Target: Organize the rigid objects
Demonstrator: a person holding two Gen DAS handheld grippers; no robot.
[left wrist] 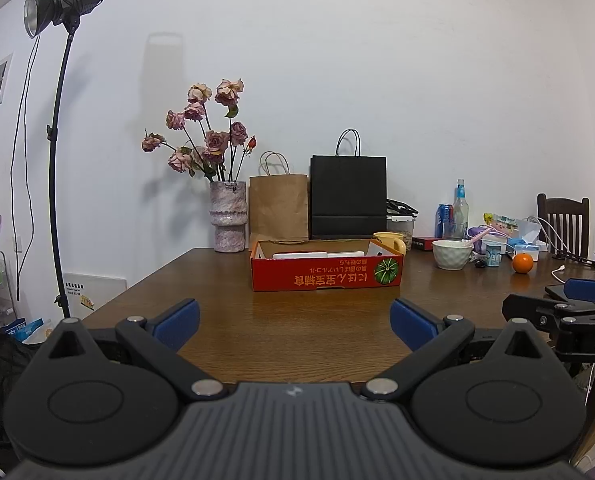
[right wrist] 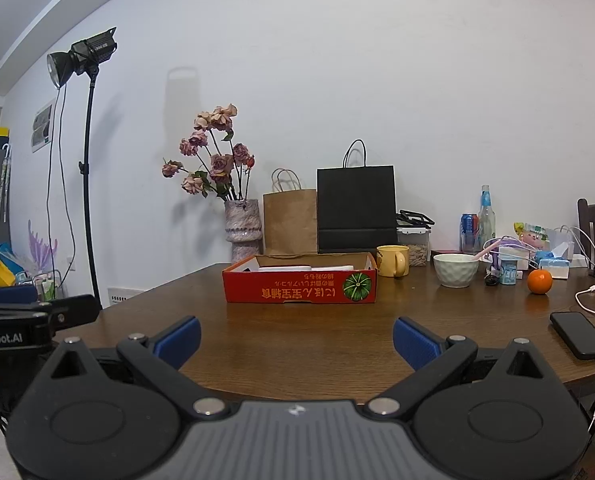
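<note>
Left tongs [left wrist: 294, 322]: spread wide, blue pads apart, holding nothing, poised over the near edge of the wooden surface [left wrist: 297, 320]. Right tongs [right wrist: 296, 339]: likewise spread and empty, level with the left pair and just beside it; each unit shows at the edge of the other's view.

Red cardboard box [right wrist: 300, 286]: sits mid-surface, well ahead of both tongs, open top, flat white items lying inside. Yellow mug [right wrist: 393, 261]: just right of the box, handle to the right. White bowl [right wrist: 455, 270]: further right, a pink utensil leaning in it. Orange [right wrist: 539, 281]: right of the bowl, standing apart. Black phone [right wrist: 580, 335]: near the right edge, cable attached. Vase of roses [right wrist: 243, 230], brown paper bag [right wrist: 290, 222] and black paper bag [right wrist: 356, 210]: lined along the wall behind the box.
</note>
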